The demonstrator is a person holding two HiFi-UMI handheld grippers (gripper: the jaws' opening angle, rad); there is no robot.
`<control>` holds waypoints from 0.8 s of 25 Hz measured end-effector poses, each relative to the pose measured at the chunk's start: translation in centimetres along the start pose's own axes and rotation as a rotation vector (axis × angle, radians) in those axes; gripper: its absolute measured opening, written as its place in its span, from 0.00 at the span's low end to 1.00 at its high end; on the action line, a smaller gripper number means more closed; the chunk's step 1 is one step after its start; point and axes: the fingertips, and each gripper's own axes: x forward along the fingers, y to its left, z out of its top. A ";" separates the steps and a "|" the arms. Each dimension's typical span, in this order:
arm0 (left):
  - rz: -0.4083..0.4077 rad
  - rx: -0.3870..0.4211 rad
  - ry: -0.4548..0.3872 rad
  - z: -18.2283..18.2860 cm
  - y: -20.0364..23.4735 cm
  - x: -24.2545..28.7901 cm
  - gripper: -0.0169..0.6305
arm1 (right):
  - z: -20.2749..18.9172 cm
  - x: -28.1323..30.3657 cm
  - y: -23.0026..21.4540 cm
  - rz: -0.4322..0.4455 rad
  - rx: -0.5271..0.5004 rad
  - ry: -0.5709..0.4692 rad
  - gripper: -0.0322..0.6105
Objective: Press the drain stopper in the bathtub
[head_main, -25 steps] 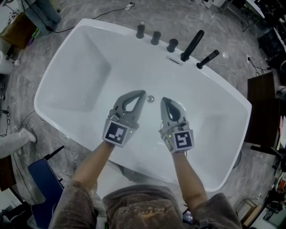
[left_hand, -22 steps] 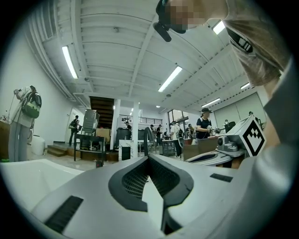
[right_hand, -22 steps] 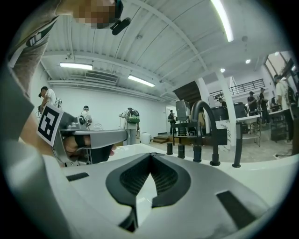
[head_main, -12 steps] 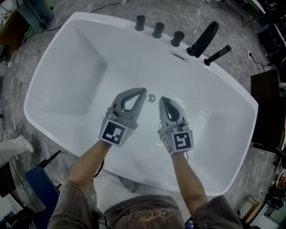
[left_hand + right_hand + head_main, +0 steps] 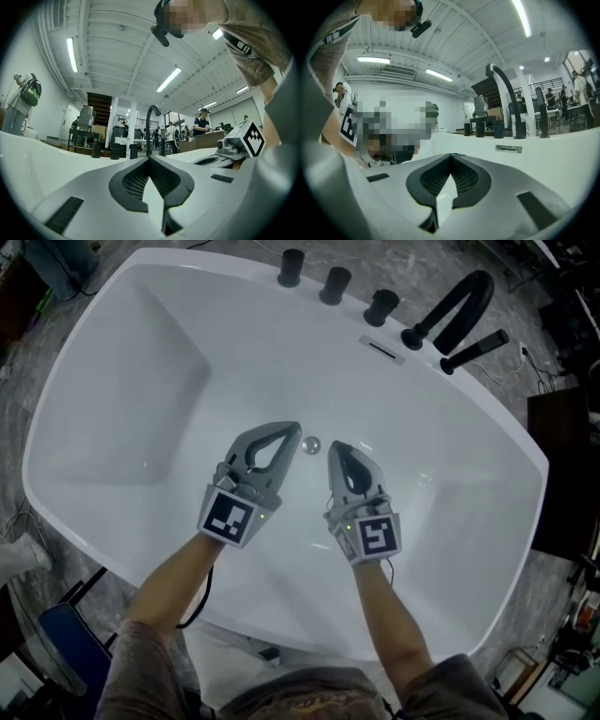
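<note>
White bathtub point(image 5: 141, 390) fills the head view. Its floor looks smooth, glossy & sloped, so a tip coming down off-axis will prob skid rather than bite. Black faucet point(image 5: 457, 304) & three knobs point(image 5: 334, 284) sit on the far rim, well apart from the action, so no snag risk there. Left gripper point(image 5: 294, 428) & right gripper point(image 5: 334, 447) both hang low inside the tub. Jaws on each are together at the tips w/ nothing btwn them, as each gripper view shows. Drain stopper point(image 5: 311, 443), a small round chrome cap on the tub floor, lies btwn the two tips, just beside both; can't tell if either touches it.

Main risks, imo:
1. Both tips crowd the same small cap & knock each other, so use one only.
2. The narrow closed tip lands on the cap's edge & slides off onto the enamel, so the stopper tilts instead of clicking.
3. The push is too light & the mechanism doesn't latch.

Neither gripper view shows the stopper, so aim depends on the head view alone.
</note>
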 end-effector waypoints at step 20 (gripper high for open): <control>-0.007 -0.033 0.007 -9.9 1.4 2.8 0.03 | -11.6 4.5 -3.1 -0.028 0.017 0.087 0.05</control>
